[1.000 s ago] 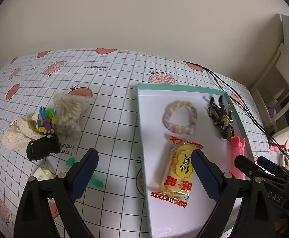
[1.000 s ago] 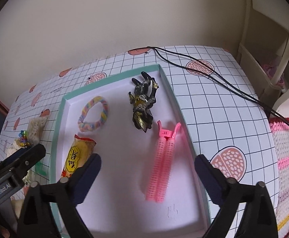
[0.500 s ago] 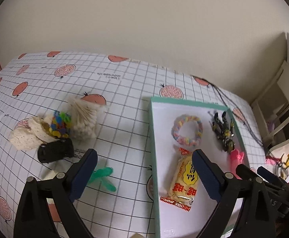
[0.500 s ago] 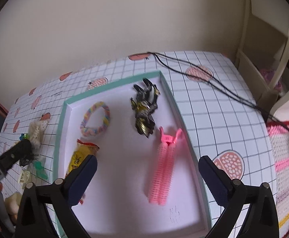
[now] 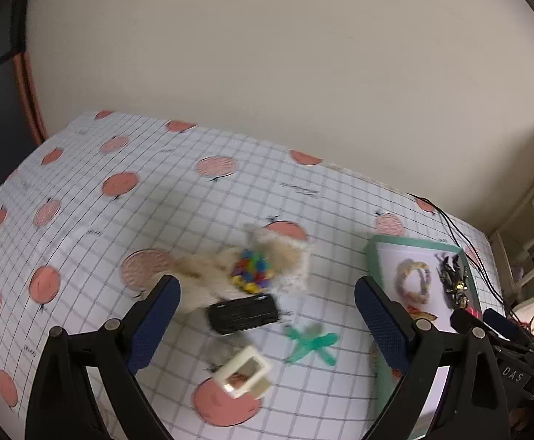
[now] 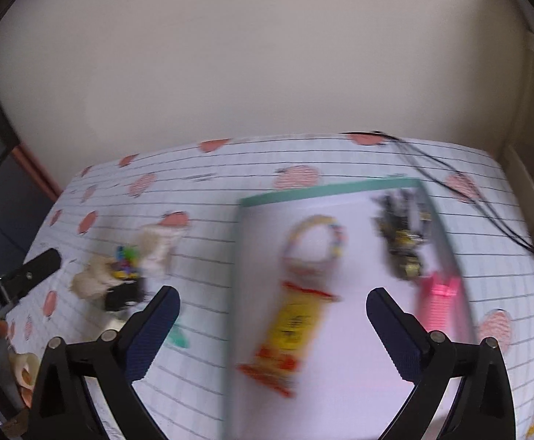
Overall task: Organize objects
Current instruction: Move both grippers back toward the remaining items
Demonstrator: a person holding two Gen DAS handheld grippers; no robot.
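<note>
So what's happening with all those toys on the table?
A person is tidying with two hand-held grippers. Both the left gripper and right gripper are open and holding nothing. The tray already has a bracelet, snack packet and toy figure. A black toy car and green clip wait outside.

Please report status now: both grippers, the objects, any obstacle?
Left gripper open, empty. Right gripper open, empty. Black toy car outside tray. No obstacle seen.
</note>
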